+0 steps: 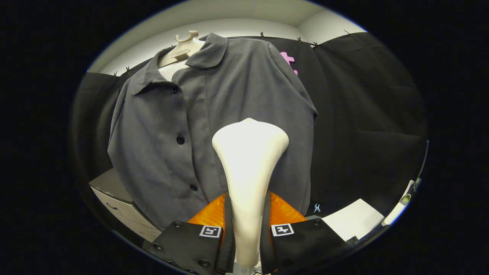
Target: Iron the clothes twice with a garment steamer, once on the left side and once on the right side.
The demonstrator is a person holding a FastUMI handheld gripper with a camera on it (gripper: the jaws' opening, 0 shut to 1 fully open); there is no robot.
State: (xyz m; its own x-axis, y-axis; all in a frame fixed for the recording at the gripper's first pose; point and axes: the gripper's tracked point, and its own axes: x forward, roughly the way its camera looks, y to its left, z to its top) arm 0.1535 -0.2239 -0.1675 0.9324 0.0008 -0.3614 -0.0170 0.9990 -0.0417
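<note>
We see the gripper point(247, 233) at bottom centre, its fingers point(208, 217) closed in on the white garment steamer point(249, 168), one finger on each side of the handle, so we judge it firmly held. The steamer's long axis runs straight up the frame from the fingers, its wide head at mid-frame. Beyond it hangs the grey shirt point(198, 126) on a hanger point(183, 46), filling the upper-left and centre. The head sits over the panel right of the button row point(180, 140); whether it touches the cloth we cannot tell. We judge the coming stroke runs up or down that panel. A grey cabinet point(114, 198) sits lower left, white paper point(353, 219) lower right.
</note>
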